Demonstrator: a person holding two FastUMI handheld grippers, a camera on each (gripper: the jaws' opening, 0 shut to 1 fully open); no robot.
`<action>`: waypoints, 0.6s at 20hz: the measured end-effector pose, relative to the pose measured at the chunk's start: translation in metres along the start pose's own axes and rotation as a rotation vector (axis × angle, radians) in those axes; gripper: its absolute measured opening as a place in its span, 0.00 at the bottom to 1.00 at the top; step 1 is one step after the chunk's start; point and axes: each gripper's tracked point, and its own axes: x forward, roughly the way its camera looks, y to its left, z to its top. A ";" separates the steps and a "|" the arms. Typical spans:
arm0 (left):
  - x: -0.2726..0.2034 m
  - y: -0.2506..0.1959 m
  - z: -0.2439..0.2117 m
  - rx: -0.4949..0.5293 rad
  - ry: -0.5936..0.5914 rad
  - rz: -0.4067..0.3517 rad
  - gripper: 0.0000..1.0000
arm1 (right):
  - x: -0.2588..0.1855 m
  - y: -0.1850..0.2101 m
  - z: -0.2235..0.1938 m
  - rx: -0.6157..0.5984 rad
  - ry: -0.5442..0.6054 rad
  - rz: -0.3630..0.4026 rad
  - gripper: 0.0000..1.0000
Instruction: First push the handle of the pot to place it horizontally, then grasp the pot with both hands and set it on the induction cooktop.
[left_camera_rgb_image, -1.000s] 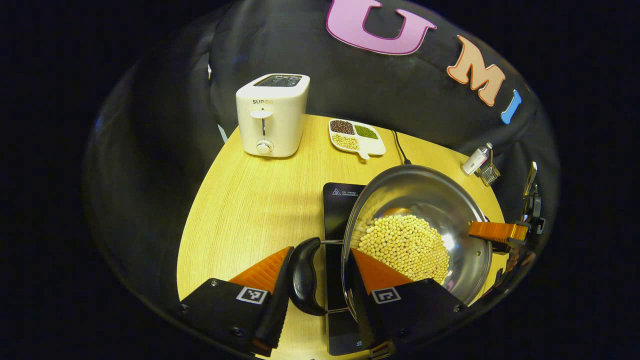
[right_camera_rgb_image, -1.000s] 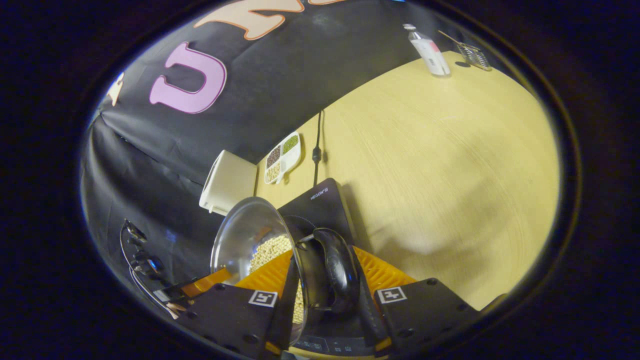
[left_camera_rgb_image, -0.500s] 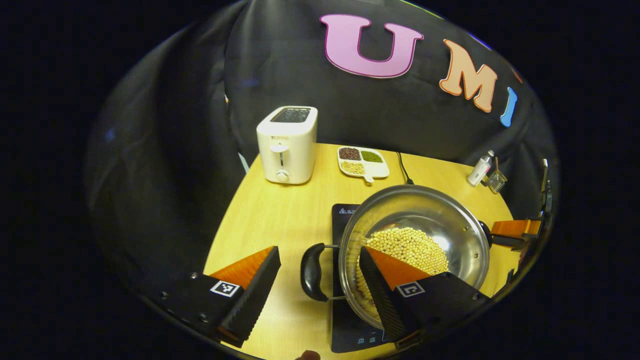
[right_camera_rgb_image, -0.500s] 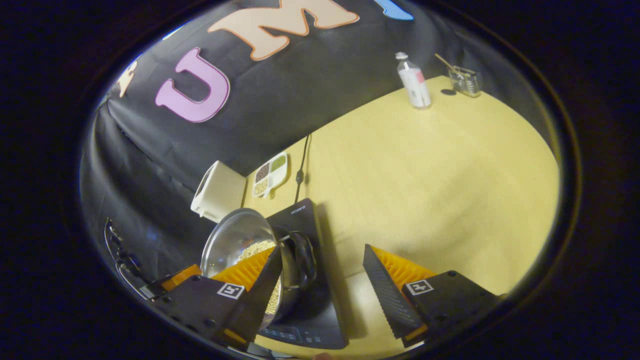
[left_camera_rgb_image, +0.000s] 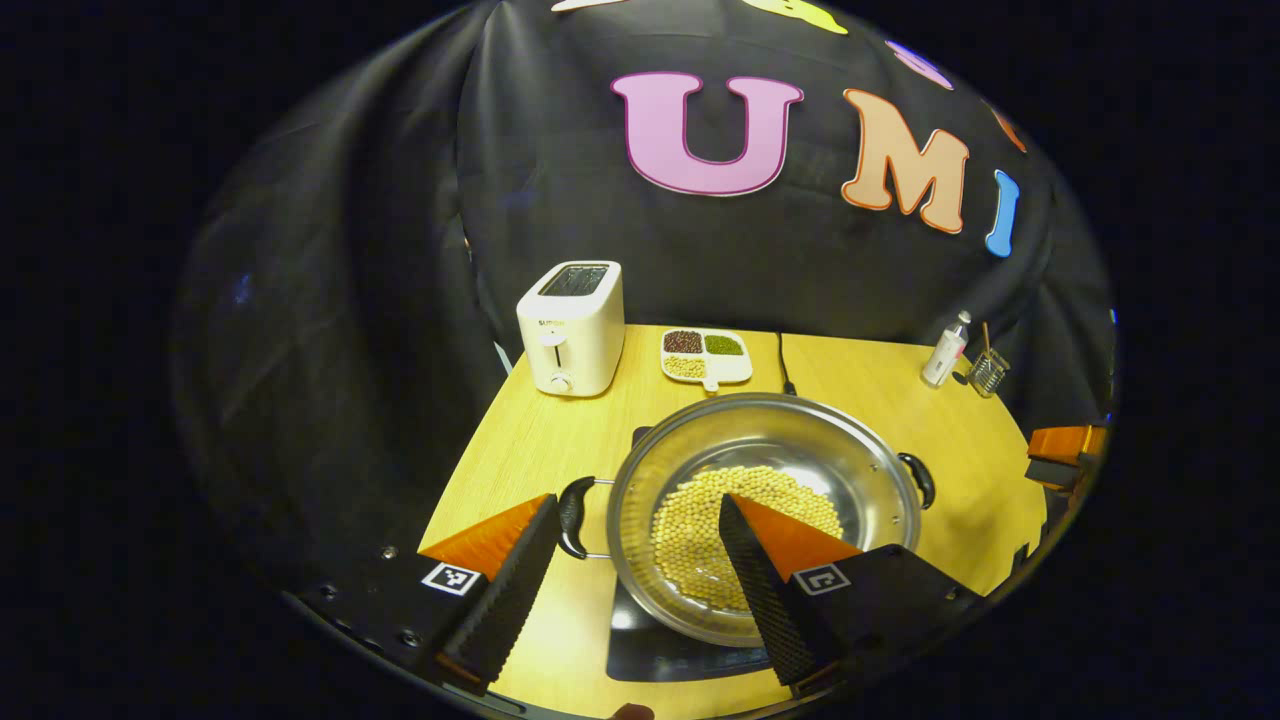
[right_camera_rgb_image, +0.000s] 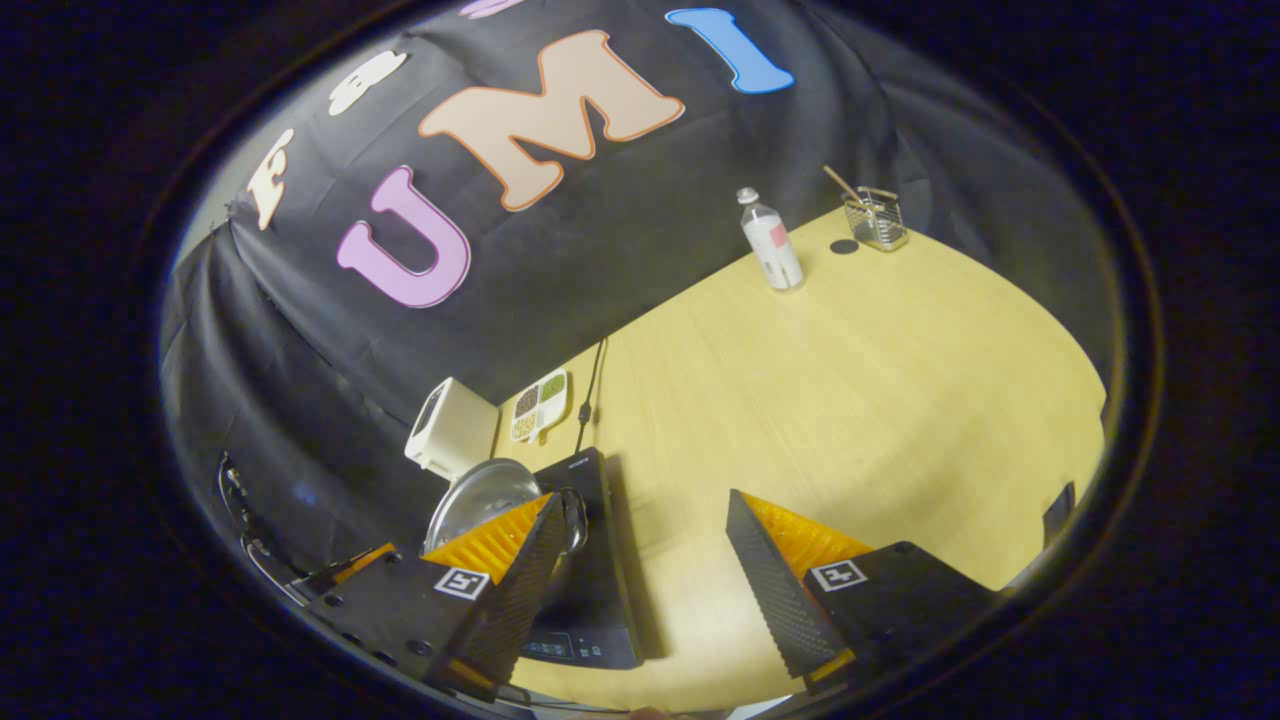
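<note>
Both grippers have let go of the pot handles and pulled back and up since a second ago; fingers went from pinching to spread, and the pot looks smaller in both views.

Pot (left_camera_rgb_image: 765, 500) with soybeans sits on the cooktop (left_camera_rgb_image: 690, 650), mid-table (left_camera_rgb_image: 530, 440). Its two black handles lie along a left-right line: one handle (left_camera_rgb_image: 573, 515) on the left, the other (left_camera_rgb_image: 920, 478) on the right, so the long axis looks horizontal.

Left gripper (left_camera_rgb_image: 635, 570): fingers wide apart, empty, hovering above and in front of the pot; left handle sits just inside its left finger in the picture, not touched. Right gripper (right_camera_rgb_image: 650, 570): fingers wide apart, empty; pot (right_camera_rgb_image: 480, 495) and cooktop (right_camera_rgb_image: 590, 560) lie off to its left, behind its left finger, apart from it.

Judgement: placement looks done; pot appears to rest a bit off the cooktop's centre, overhanging at the rim. If any re-grasp were needed, each gripper is nearer its own-side handle. Next likely just retreat.
</note>
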 end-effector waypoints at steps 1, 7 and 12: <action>-0.009 -0.013 0.006 -0.003 -0.023 0.012 0.98 | -0.010 -0.005 0.008 -0.019 -0.011 0.013 1.00; -0.081 -0.118 0.050 -0.047 -0.216 0.071 0.97 | -0.075 -0.029 0.077 -0.202 -0.105 0.115 0.92; -0.132 -0.205 0.102 -0.047 -0.409 0.048 0.97 | -0.137 -0.039 0.162 -0.385 -0.298 0.139 0.92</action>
